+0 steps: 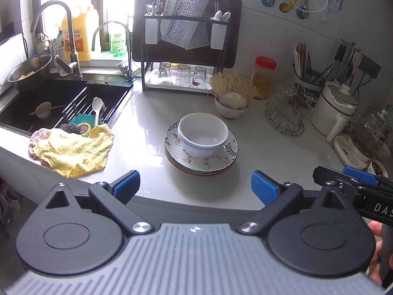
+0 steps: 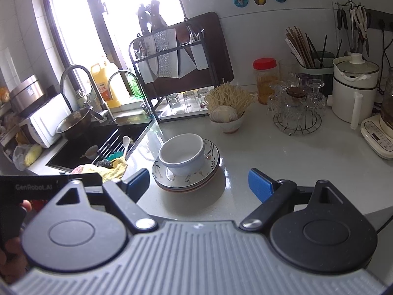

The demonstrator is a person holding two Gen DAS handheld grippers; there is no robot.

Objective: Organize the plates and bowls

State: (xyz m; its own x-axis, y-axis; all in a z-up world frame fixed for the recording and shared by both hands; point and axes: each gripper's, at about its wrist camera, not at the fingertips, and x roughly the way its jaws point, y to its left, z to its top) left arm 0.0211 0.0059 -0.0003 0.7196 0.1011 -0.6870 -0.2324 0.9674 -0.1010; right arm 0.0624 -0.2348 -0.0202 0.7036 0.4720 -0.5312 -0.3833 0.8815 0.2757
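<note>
A white bowl (image 1: 203,135) stands upright on a stack of flower-patterned plates (image 1: 228,154) on the white counter. The bowl (image 2: 181,153) and plates (image 2: 211,158) also show in the right wrist view. My left gripper (image 1: 195,188) is open and empty, held back from the stack near the counter's front edge. My right gripper (image 2: 199,184) is open and empty, just in front of and to the right of the stack. The right gripper also shows at the right edge of the left wrist view (image 1: 353,175).
A black sink (image 1: 61,103) with a small bowl, chopsticks and spoon lies left, a yellow cloth (image 1: 73,150) at its corner. A dish rack (image 1: 184,49) with glasses stands behind. A mushroom bowl (image 1: 232,103), red-lidded jar (image 1: 264,78), glass stand (image 1: 287,110) and kettles (image 1: 336,108) sit right.
</note>
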